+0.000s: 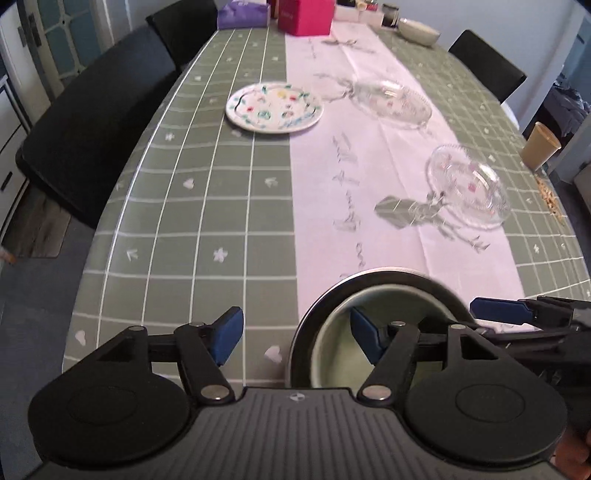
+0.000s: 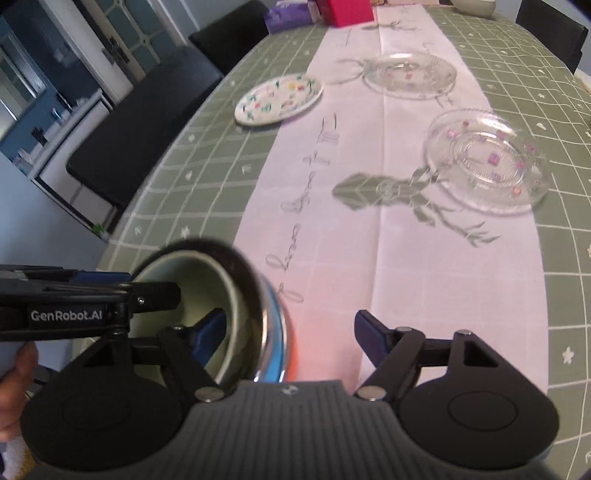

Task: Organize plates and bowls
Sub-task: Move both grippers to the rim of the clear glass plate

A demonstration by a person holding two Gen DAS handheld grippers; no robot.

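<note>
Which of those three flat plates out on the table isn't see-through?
The painted white plate on the green checked cloth, left of the runner. The two glass plates are clear.

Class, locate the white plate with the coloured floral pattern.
In the left wrist view the floral plate lies left of centre, straddling the green cloth and the white runner's left edge, beside a glass dish.

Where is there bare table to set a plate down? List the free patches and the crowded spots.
Free: the green checked cloth between the floral plate and the nested bowls; the white runner left of the near glass dish. Crowded: the far end, with pink box, purple pack and white bowl; the runner around the far glass dish.
</note>
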